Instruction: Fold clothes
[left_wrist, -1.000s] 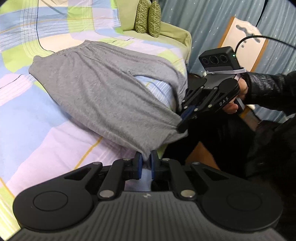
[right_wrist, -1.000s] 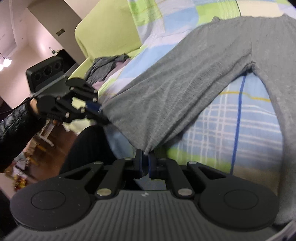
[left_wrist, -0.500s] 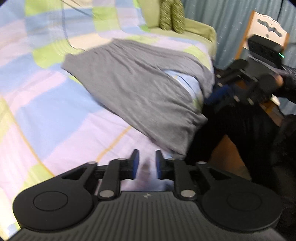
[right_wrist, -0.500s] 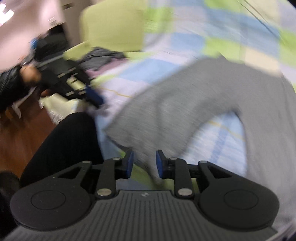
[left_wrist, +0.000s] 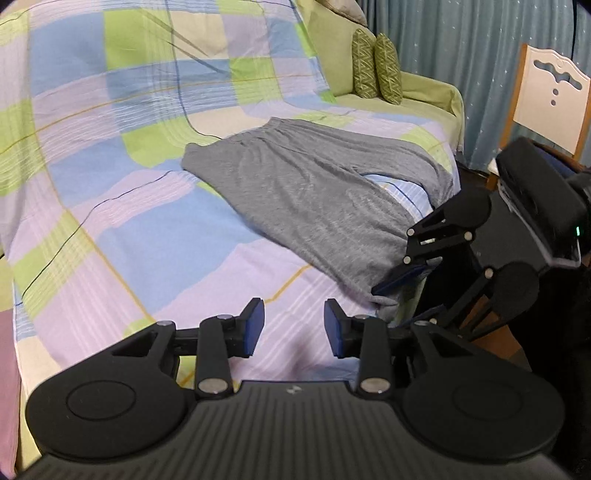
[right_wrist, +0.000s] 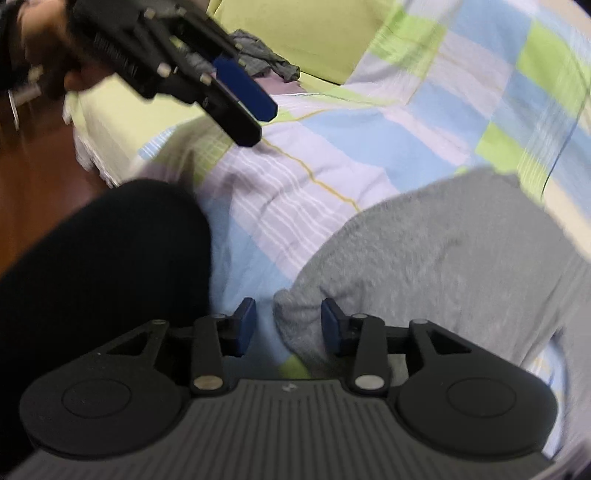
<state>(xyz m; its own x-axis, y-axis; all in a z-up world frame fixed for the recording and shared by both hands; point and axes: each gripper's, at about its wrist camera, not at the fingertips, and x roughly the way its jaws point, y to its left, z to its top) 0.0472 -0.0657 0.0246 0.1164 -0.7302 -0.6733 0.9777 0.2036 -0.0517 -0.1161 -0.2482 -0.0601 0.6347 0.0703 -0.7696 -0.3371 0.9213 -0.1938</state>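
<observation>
Opening, the left hand-held gripper (left_wrist: 293, 326) and right hand-held gripper (right_wrist: 288, 325) grip nothing; grey trousers (left_wrist: 314, 199) lie released.

The trousers (left_wrist: 306, 195) lie spread on the bed (left_wrist: 110, 155), reaching from the middle of the left wrist frame down to its lower right, where one leg end hangs over the bed's edge. Two cushions (left_wrist: 376, 68) stand side by side on the sofa (left_wrist: 424, 92) at upper right, behind the bed. A chair (left_wrist: 546, 99) stands at the far right edge. The left gripper (left_wrist: 293, 326) sits at bottom centre above bare bedding, left of the leg end; the right gripper (left_wrist: 402, 291) is at right, at that leg end. In the right wrist frame a crumpled garment (right_wrist: 266, 59) lies at top centre.
</observation>
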